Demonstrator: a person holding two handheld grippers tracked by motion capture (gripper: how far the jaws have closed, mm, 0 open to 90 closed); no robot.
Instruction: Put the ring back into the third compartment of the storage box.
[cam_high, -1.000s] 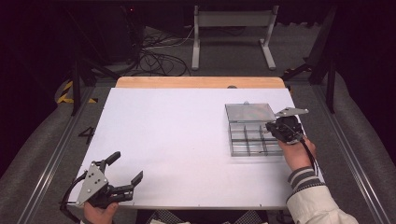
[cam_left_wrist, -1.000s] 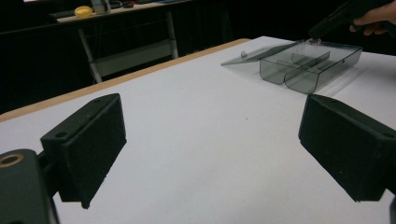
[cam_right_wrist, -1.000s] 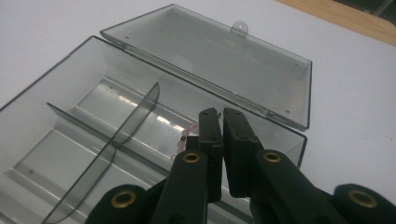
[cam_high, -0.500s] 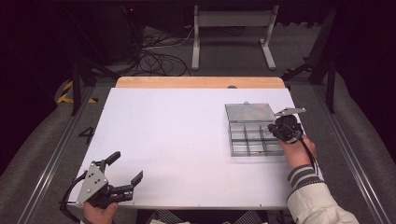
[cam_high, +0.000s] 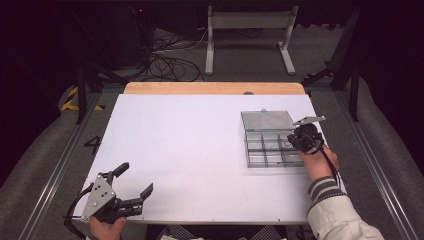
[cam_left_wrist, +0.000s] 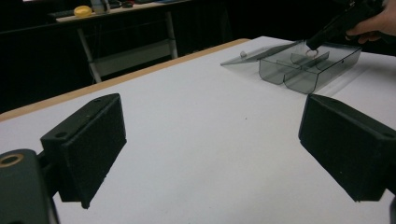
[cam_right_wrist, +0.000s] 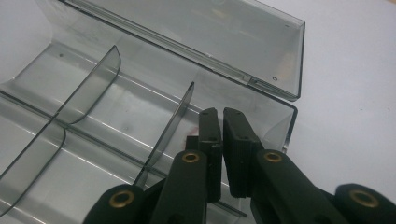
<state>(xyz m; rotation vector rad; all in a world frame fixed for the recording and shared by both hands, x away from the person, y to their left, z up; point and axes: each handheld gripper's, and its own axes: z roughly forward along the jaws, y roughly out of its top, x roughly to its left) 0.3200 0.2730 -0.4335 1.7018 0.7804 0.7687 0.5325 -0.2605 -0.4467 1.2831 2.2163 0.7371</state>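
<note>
We see a white table (cam_high: 200, 150) bearing a clear compartment box (cam_high: 270, 147) near its right edge, lid (cam_high: 267, 120) folded flat open behind it. The right gripper (cam_high: 295, 141) dips into the box's rear right compartment, jaws closed together; in the left gripper view a small ring (cam_left_wrist: 311, 52) shows at its tip, though we cannot tell if it is gripped. At the near left corner, the left gripper (cam_high: 135, 182) rests with jaws wide open, holding nothing.
</note>
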